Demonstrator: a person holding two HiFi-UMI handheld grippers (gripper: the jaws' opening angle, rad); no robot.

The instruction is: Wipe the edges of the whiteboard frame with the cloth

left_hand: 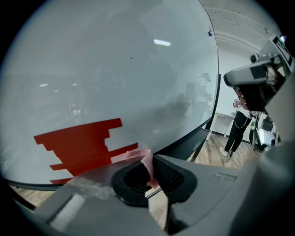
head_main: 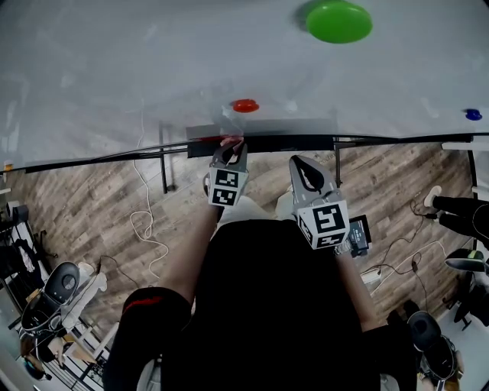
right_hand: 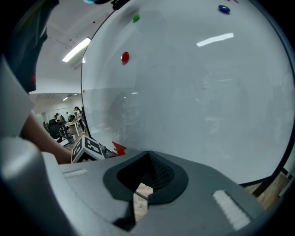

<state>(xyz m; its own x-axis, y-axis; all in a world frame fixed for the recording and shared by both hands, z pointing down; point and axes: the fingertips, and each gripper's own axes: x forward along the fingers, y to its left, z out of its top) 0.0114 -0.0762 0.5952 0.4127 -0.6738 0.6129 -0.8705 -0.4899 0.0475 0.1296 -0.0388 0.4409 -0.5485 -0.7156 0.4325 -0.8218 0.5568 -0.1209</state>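
The whiteboard [head_main: 153,61] fills the top of the head view, with its dark lower frame edge [head_main: 306,143] running across. My left gripper [head_main: 229,147] is shut on a small pink cloth [head_main: 231,140] right at that edge, below a red magnet [head_main: 245,105]. In the left gripper view the cloth [left_hand: 145,160] sticks out between the jaws of the left gripper [left_hand: 150,177], close to the black frame [left_hand: 193,138]. My right gripper [head_main: 302,164] hangs just right of it, a little back from the board. In its own view the right gripper [right_hand: 146,177] is shut with nothing held.
A green magnet [head_main: 338,21] and a blue magnet [head_main: 474,114] sit on the board. Under the board are black stand legs [head_main: 163,164], a white cable [head_main: 145,221] on the wood floor, chairs [head_main: 57,286], and another person's legs [head_main: 458,210] at right.
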